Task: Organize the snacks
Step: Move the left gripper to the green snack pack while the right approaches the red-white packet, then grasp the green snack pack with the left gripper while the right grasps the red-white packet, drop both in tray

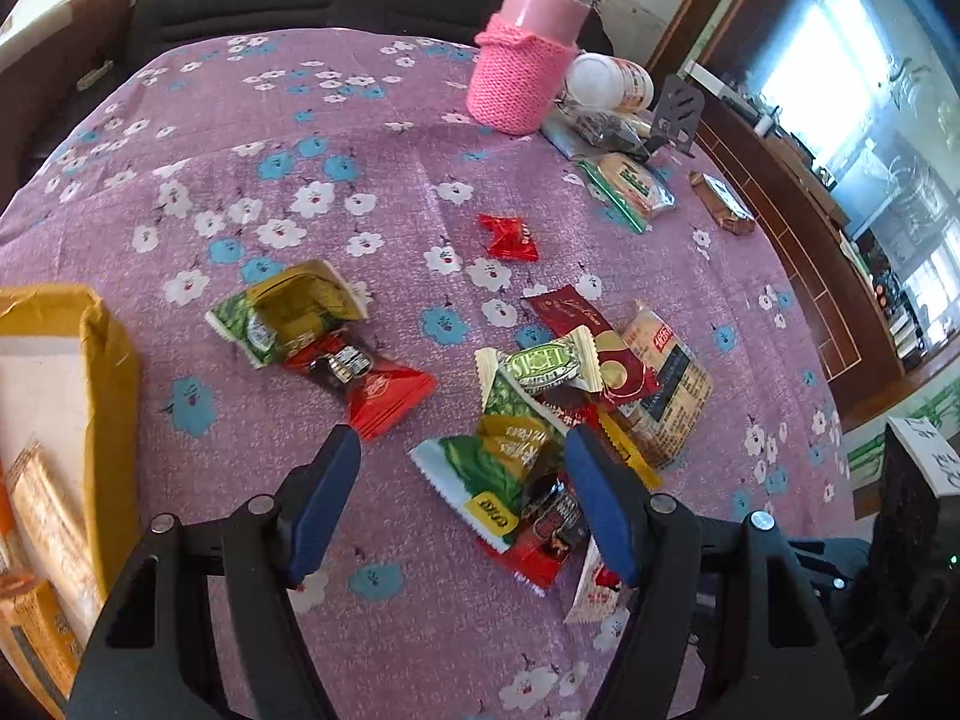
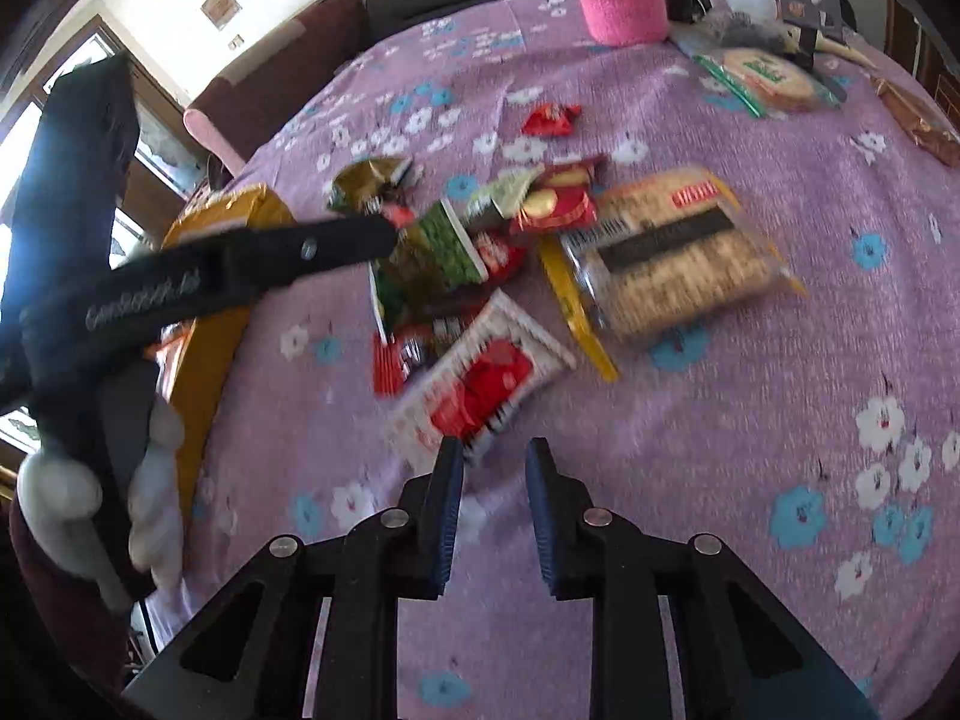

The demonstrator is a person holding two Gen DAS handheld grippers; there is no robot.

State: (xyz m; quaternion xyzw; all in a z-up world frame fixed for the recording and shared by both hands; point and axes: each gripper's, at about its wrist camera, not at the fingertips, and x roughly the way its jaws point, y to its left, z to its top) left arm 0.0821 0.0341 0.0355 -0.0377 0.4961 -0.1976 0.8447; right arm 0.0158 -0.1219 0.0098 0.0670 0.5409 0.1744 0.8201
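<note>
purple flowered cloth (image 1: 384,138) covers the table, with a pink knitted bottle (image 1: 521,78) at the far edge and a yellow box (image 1: 102,372) off to the left side. loose snack packets lie heaped in the middle: a green packet (image 1: 492,462), a red-and-white packet (image 2: 480,384) and a clear pack of crackers (image 2: 672,252) next to them. the left gripper (image 1: 462,456) hangs spread wide over the near end of the heap, the green packet between its fingers but not pinched. the right gripper (image 2: 495,456) is narrowed yet empty, its tips just short of the red-and-white packet's near corner. the likely next step is a pick from the heap toward the box. the packets overlap, so a closing grip could catch two wrappers at once or drag the pile across the cloth. the foil looks slick and flat, and a pinch on an edge alone may slip out. both grippers work the same small heap, so they could knock each other. soft cloth may bunch up under the fingertips and get pinched with a wrapper.
</note>
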